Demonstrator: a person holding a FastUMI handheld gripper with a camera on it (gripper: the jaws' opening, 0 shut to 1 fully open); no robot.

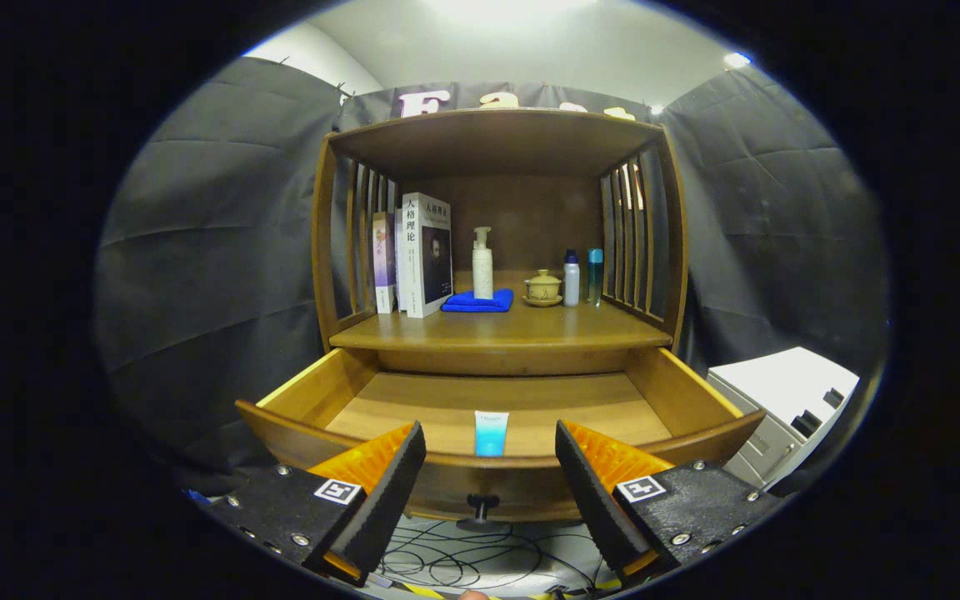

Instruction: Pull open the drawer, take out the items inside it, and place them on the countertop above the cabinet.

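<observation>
The wooden drawer is standing pulled open; a blue tube is lying against its front wall.

Glossy wooden drawer; hand-held gripper open, rough black pads.

lit from overhead, bright glare on the ceiling; soft sheen across the desk. dim under the cabinet top. sharp centre, strong fisheye bending toward edges, fingers parted, slightly soft.
</observation>
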